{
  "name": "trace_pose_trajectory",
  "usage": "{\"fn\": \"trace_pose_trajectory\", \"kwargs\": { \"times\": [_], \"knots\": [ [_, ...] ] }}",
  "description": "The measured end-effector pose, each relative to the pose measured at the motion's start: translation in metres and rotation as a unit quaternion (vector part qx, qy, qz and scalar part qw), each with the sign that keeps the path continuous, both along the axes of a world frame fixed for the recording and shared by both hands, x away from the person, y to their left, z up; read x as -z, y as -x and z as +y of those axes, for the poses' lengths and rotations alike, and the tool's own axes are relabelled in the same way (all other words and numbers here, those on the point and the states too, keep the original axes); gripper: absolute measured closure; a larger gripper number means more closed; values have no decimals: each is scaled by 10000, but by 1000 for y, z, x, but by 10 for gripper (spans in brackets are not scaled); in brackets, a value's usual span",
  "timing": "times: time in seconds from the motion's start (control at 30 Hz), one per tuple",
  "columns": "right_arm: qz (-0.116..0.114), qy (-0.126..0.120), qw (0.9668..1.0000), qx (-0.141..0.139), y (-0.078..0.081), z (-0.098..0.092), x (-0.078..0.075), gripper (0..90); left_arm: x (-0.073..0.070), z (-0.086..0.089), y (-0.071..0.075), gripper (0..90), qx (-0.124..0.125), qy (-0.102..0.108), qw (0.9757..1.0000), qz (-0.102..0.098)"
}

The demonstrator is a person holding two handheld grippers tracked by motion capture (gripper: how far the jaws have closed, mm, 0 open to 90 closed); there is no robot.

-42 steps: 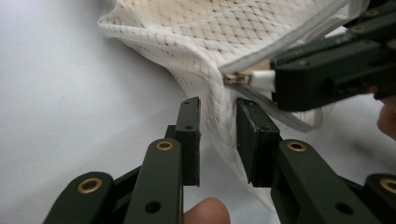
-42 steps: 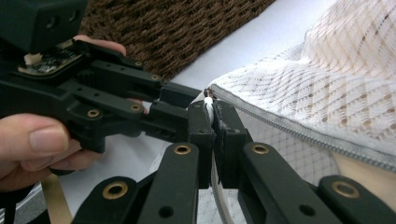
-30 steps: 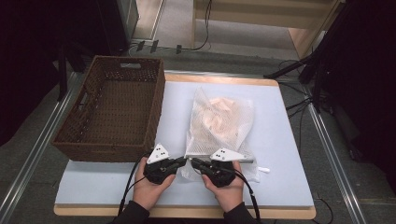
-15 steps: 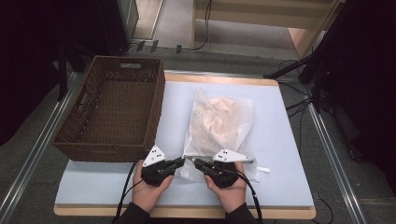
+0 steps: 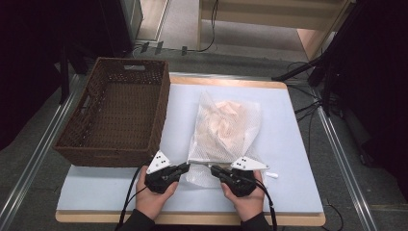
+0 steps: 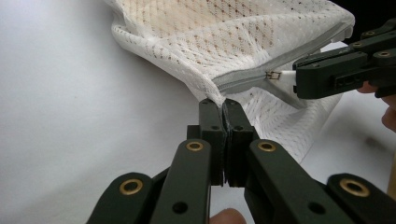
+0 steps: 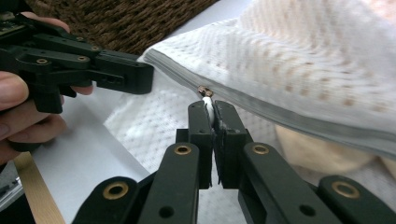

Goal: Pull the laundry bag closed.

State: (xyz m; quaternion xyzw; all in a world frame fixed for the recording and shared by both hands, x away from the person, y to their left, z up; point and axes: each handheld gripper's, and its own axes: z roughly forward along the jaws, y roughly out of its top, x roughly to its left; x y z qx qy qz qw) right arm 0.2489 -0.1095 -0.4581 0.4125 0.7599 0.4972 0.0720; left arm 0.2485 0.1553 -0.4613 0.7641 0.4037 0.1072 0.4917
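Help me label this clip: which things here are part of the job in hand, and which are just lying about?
In the job:
mesh laundry bag, corner pinched by left gripper
zipper pull, clamped by right gripper
peach garment inside the bag

Lying about:
wicker basket
cables on the floor

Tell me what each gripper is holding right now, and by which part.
The left gripper pinches the mesh laundry bag at its corner by the zipper's end; the right gripper grips the white zipper pull.
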Motion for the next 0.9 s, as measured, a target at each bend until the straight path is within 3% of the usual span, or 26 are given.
{"fn": "trace_pose_trajectory", "kwargs": {
  "times": [0.9],
  "knots": [
    [-38, -88, 9988, 482, 4, -55, -3, 873, 0, 1, 1, 892, -40, -36, 10000, -20]
  ]
}}
